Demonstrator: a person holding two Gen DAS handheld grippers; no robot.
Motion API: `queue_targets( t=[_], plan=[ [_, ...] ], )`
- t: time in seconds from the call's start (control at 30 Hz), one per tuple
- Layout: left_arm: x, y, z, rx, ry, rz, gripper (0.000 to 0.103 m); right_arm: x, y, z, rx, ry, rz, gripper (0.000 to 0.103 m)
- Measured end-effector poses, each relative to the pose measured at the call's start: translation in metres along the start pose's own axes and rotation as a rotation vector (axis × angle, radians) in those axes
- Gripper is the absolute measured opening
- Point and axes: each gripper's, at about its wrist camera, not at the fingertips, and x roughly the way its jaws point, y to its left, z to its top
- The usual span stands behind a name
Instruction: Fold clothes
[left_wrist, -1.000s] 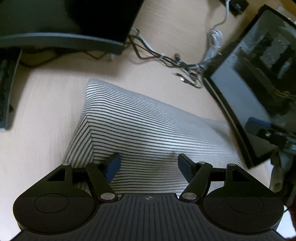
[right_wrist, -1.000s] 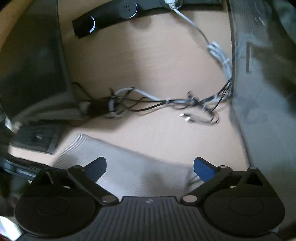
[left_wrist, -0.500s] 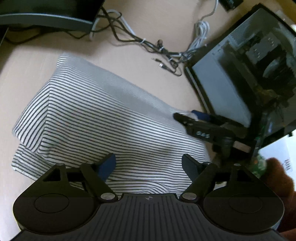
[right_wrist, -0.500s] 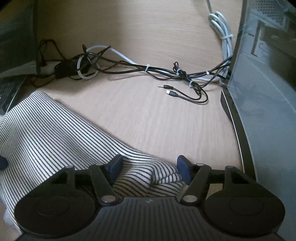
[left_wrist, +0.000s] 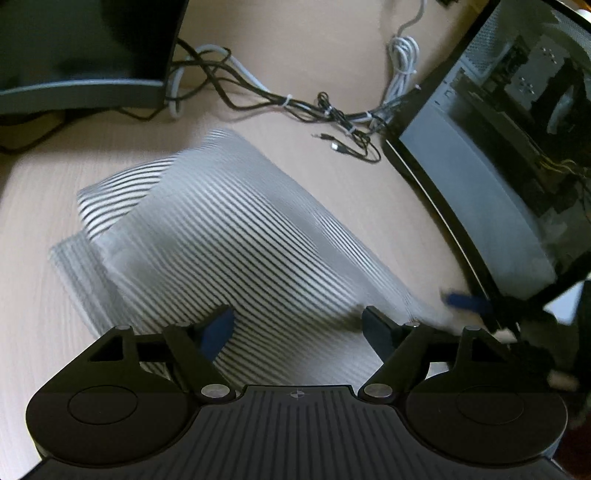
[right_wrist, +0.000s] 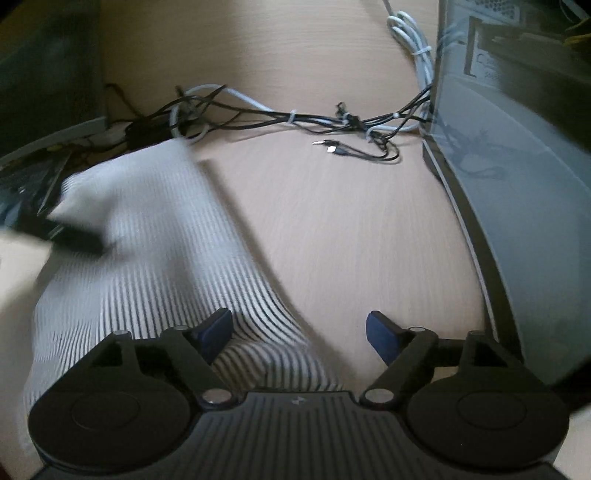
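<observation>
A black-and-white striped garment (left_wrist: 236, 251) lies folded on the light wooden table, blurred by motion in both views. My left gripper (left_wrist: 297, 325) hovers over its near edge, jaws opening, with striped cloth below the gap and no pad pressing on it. My right gripper (right_wrist: 299, 332) stands at the garment's (right_wrist: 155, 251) right corner, jaws also opening; the cloth runs under its left finger (right_wrist: 216, 330), while bare table shows by the right one. The right gripper's blue pad (left_wrist: 465, 301) shows at the cloth's right end.
A glass-sided computer case (left_wrist: 480, 192) walls off the right side (right_wrist: 524, 192). A tangle of cables (left_wrist: 332, 118) runs along the back (right_wrist: 295, 118). A dark monitor base (left_wrist: 81, 88) stands at the back left. Bare wood (right_wrist: 351, 240) lies between garment and case.
The right gripper came down to the garment's corner, closed around a raised fold, and now stands wider with the cloth lying flatter. The left view has swung, and the garment now looks blurred.
</observation>
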Motion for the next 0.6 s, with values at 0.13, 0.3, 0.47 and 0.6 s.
queue_targets(
  t=[0.13,0.3,0.47,0.6],
  plan=[
    [0.005,0.0,0.007,0.02,-0.018,0.02,0.087,-0.011,0.023,-0.007,-0.041,0.008,0.04,0.082],
    [-0.004,-0.008,0.004,0.038,-0.021,0.06,0.089,-0.024,0.035,-0.003,-0.115,-0.006,0.052,0.086],
    [-0.029,-0.017,-0.011,0.062,-0.035,0.078,0.09,-0.04,0.034,0.012,-0.112,-0.076,0.081,0.086],
    [-0.041,-0.02,-0.027,0.073,-0.022,0.057,0.083,-0.041,0.047,0.014,-0.178,-0.091,0.133,0.077]
  ],
)
